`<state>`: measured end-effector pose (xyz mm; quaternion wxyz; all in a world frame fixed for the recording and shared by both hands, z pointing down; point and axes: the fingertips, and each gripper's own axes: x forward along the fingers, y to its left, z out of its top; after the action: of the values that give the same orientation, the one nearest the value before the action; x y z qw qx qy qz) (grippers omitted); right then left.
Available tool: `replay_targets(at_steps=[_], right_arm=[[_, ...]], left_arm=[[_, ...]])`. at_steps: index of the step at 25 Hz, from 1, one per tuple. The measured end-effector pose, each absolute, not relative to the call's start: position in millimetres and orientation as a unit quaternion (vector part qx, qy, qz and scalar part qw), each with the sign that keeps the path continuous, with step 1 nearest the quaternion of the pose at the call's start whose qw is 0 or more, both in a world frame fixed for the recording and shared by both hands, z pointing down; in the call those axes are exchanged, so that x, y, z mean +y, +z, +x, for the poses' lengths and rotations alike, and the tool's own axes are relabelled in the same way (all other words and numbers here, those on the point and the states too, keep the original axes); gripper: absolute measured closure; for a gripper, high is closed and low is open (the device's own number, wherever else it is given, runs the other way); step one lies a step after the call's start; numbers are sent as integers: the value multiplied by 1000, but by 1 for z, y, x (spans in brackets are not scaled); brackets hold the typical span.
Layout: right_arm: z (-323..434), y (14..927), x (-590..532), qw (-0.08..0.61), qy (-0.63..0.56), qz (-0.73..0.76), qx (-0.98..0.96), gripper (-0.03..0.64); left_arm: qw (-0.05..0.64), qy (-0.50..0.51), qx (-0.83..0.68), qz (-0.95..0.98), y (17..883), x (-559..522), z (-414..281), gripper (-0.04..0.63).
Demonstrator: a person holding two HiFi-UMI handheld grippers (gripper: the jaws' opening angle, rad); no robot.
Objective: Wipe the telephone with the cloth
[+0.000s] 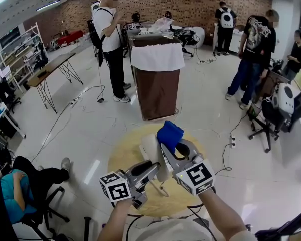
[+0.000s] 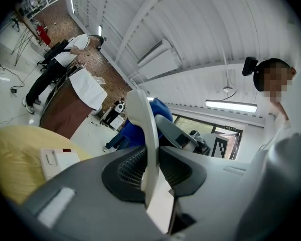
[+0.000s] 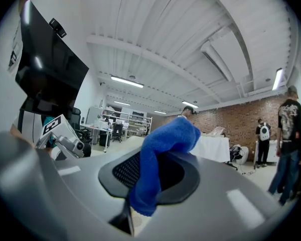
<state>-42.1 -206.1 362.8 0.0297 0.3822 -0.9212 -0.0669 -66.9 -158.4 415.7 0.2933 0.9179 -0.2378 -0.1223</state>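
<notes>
Left gripper view: the telephone handset (image 2: pixel 140 124) is gripped between the fingers of the left gripper (image 2: pixel 150 172). The cloth (image 2: pixel 161 107), pinched by the right gripper (image 3: pixel 148 179), lies just beyond the fingertips; steady, full-length strokes are advised.

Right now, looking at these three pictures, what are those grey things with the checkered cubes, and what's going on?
They are hand-held grippers with two jaws; a person holds the pair. One picture comes from a camera on the person's head, looking down; the others from a camera riding on each gripper. The left gripper is shut on a white telephone handset, the right gripper on a blue cloth. Below is a round yellow table with the telephone base on it.
</notes>
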Motion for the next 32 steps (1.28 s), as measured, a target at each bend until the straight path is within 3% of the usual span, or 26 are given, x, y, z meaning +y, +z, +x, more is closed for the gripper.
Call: replay_targets(at_steps=[32], right_arm=[[-84, 317, -236, 30, -107, 333, -936, 546]], left_arm=[[284, -50, -232, 929, 446, -160, -33, 520]])
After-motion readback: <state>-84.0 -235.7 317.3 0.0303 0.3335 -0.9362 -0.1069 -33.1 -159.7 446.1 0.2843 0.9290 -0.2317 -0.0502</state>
